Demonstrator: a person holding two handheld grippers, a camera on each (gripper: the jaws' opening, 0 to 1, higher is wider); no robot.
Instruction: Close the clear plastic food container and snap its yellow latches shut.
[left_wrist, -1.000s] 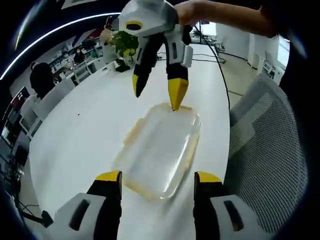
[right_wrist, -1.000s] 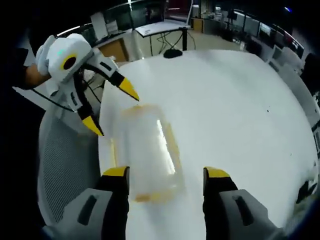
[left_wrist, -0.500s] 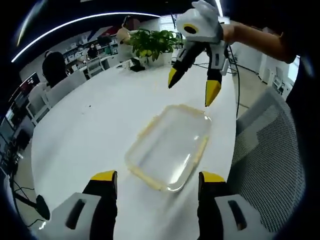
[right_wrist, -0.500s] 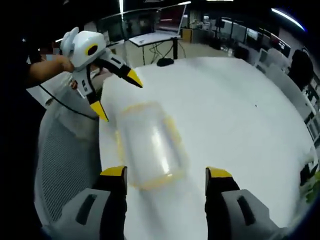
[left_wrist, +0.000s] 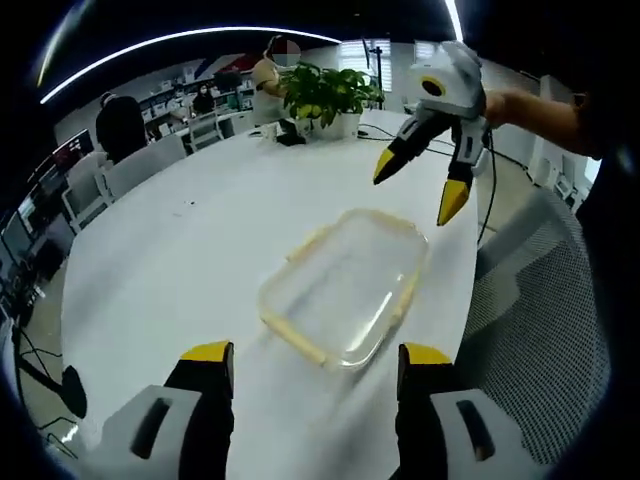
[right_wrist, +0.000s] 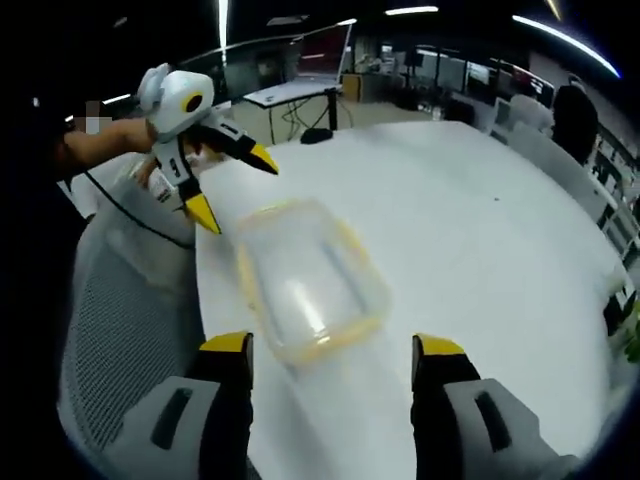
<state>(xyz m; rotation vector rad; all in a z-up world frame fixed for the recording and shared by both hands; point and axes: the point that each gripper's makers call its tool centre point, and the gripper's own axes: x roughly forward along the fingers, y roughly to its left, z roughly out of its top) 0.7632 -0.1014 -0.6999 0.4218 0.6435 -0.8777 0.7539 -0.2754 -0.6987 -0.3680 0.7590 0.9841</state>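
Container (left_wrist: 345, 298) closed, flat on white desk (left_wrist: 180, 260) | left tool (right_wrist: 232, 182) open, empty | right tool (left_wrist: 423, 190) open, empty

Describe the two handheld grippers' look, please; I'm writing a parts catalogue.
Both match: the right gripper and left gripper have glossy white rounded bodies bearing a yellow-ringed black circle, and black jaws capped with pointed yellow tips. A black cable trails from the left one.
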